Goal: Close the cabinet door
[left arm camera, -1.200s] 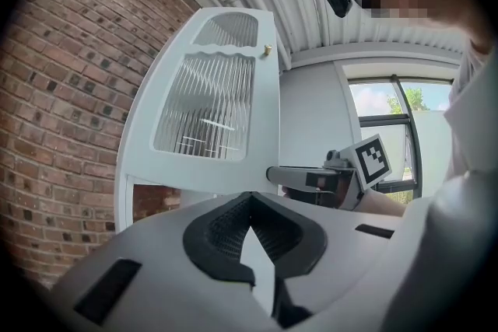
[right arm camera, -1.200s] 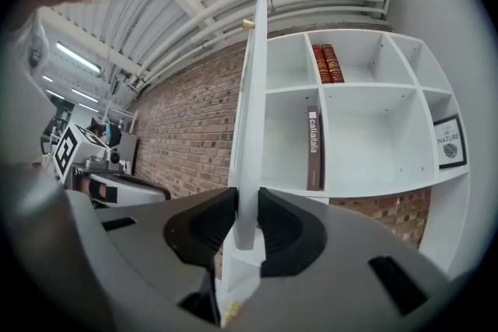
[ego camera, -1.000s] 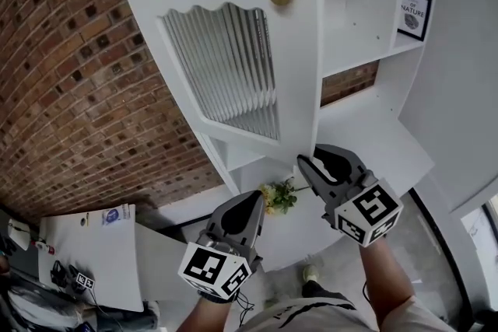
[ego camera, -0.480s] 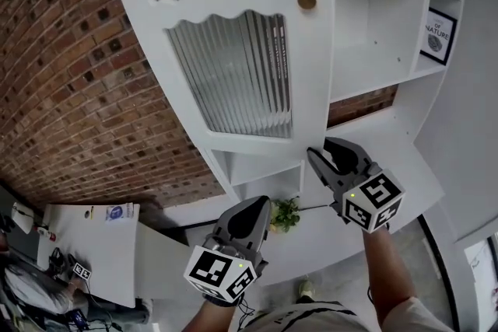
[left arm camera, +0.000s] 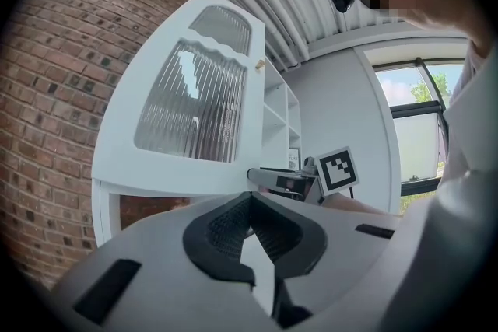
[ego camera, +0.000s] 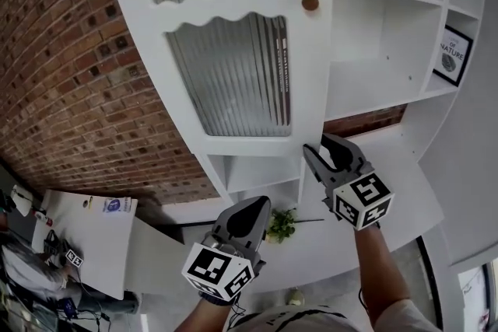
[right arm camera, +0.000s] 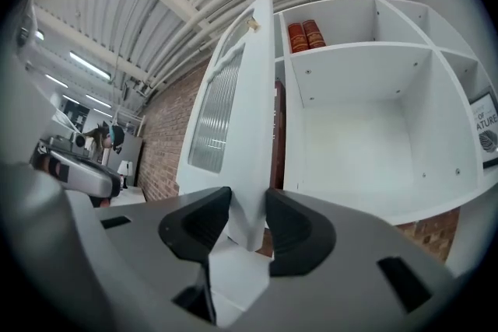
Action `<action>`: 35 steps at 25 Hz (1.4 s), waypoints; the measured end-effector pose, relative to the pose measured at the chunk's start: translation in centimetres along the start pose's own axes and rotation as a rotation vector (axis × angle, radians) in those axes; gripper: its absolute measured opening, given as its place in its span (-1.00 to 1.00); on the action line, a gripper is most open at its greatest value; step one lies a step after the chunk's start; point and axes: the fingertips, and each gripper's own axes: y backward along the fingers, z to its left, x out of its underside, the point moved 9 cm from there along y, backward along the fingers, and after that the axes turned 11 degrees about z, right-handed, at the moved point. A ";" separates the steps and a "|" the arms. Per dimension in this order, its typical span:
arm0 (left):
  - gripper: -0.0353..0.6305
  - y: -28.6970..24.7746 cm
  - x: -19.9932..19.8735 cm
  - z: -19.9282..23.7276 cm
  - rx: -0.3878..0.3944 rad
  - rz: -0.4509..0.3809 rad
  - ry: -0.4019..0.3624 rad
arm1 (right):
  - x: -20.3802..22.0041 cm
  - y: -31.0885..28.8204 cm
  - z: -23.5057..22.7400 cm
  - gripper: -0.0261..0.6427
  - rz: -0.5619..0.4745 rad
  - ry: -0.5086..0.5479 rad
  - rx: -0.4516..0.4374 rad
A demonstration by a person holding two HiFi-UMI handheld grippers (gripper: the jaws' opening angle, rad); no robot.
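The white cabinet door (ego camera: 233, 74) with ribbed glass and a brass knob (ego camera: 310, 2) stands partly open in front of the shelves. My right gripper (ego camera: 320, 152) is at the door's lower corner. In the right gripper view the door's edge (right arm camera: 247, 167) stands between the jaws of this gripper (right arm camera: 249, 207), which are opening and no longer clamp it. My left gripper (ego camera: 250, 207) hangs lower and to the left, shut and empty, apart from the door. In the left gripper view, the left gripper (left arm camera: 250, 198) points at the door's face (left arm camera: 187, 120).
White open shelves (ego camera: 373, 89) lie right of the door, with red books (right arm camera: 305, 35) on top and a framed picture (ego camera: 453, 54) at the far right. A brick wall (ego camera: 62, 74) runs on the left. A small plant (ego camera: 280, 225) and a white desk (ego camera: 85, 241) sit below.
The door has swung further toward the shelves. Both grippers moved along with it, and the right gripper's jaws have spread wider around the door's edge.
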 end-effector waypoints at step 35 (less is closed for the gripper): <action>-0.86 -1.9 0.4 2.1 -0.100 0.007 0.029 | -0.3 -5.7 -4.0 -0.45 -0.017 0.017 0.065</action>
